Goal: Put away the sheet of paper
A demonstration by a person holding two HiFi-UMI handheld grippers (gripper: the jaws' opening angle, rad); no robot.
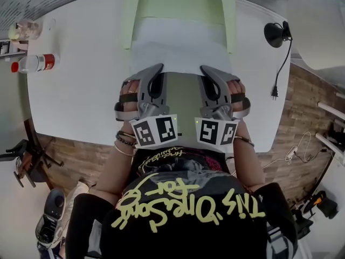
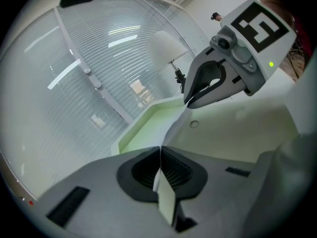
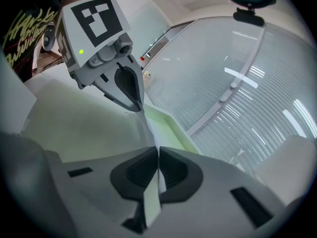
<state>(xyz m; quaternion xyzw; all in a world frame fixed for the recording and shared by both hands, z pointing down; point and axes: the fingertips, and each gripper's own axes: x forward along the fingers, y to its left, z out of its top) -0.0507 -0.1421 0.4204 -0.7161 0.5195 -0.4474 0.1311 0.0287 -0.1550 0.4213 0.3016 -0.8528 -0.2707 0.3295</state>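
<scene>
Both grippers pinch one white sheet of paper [image 1: 178, 50] above a pale green tray [image 1: 131, 15] on the white table [image 1: 75, 96]. The left gripper [image 1: 159, 67] is shut on the sheet's left side and the right gripper [image 1: 204, 68] on its right side. The sheet's far part hangs over the tray. In the left gripper view the shut jaws [image 2: 160, 155] hold the paper [image 2: 237, 133], which runs across to the right gripper [image 2: 188, 103], with the tray [image 2: 143, 125] beyond. The right gripper view mirrors this: its shut jaws [image 3: 158, 155], the paper [image 3: 84, 128], the left gripper [image 3: 138, 108] and the tray [image 3: 173, 128].
A bottle with a red label [image 1: 35, 63] and a clear jar [image 1: 24, 28] stand at the table's far left. A black lamp [image 1: 277, 34] with a hanging cable sits at the right edge. Wooden floor lies beside the table. Window blinds [image 2: 89, 83] fill the background.
</scene>
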